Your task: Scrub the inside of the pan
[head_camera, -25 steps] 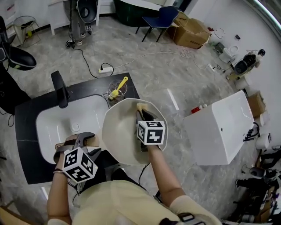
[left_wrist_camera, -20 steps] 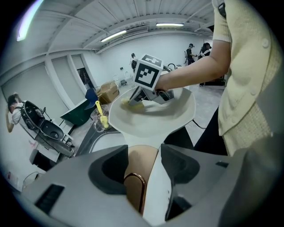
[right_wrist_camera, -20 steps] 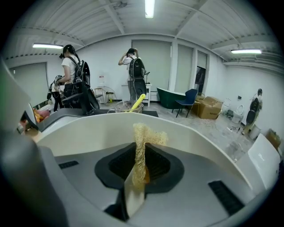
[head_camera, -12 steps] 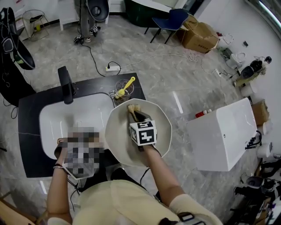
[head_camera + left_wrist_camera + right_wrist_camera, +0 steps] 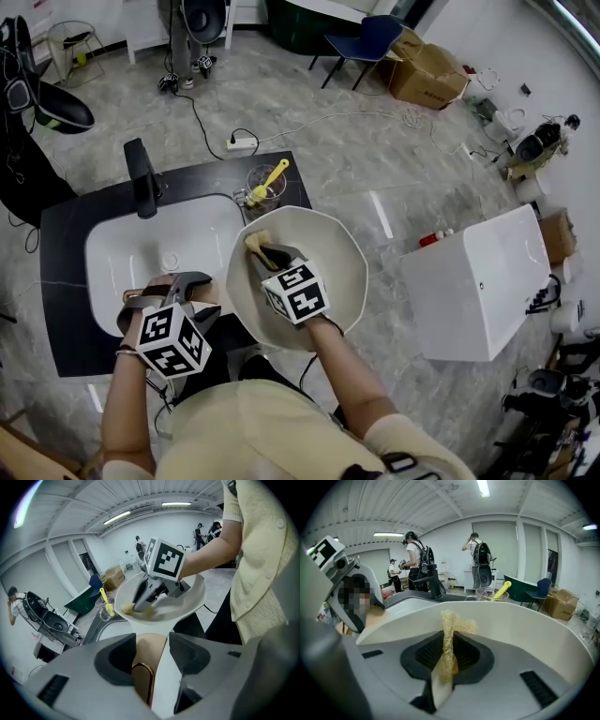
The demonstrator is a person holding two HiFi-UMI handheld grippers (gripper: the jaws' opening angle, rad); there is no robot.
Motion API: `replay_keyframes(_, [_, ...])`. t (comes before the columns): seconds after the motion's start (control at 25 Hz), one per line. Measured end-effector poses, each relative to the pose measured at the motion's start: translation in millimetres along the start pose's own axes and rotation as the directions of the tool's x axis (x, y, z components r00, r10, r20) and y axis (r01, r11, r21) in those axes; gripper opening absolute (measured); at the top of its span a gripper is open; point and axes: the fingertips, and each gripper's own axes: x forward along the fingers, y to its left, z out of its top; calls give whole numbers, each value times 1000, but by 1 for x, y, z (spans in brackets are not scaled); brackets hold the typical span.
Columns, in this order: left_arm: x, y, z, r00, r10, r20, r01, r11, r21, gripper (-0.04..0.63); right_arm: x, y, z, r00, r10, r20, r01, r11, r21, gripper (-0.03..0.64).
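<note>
Cream pan (image 5: 330, 251) hangs right of the sink (image 5: 122, 267), its wooden handle (image 5: 142, 686) clamped by the left tool (image 5: 151, 656), whose jaws were just closing. Right tool (image 5: 446, 656) pinches a yellow scrubber (image 5: 450, 623) against the pan's inside.

Head camera looks steeply down on the pan (image 5: 330, 251) from well above. The left gripper (image 5: 152, 654) camera faces the pan's inside from just behind its handle (image 5: 143, 686); the right gripper (image 5: 445, 654) camera looks across it from within. All three share the pan.
</note>
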Motion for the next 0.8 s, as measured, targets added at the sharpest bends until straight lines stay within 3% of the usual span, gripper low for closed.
replay_keyframes(0.56, [-2, 0, 0, 1000, -2, -16, 2, 1000, 9, 224, -20, 64, -17, 980, 172, -102, -185, 975, -125, 72])
replay_keyframes(0.8, [0, 0, -2, 999, -2, -38, 5, 999, 53, 224, -26, 79, -32, 961, 199, -191, -243, 937, -250, 71])
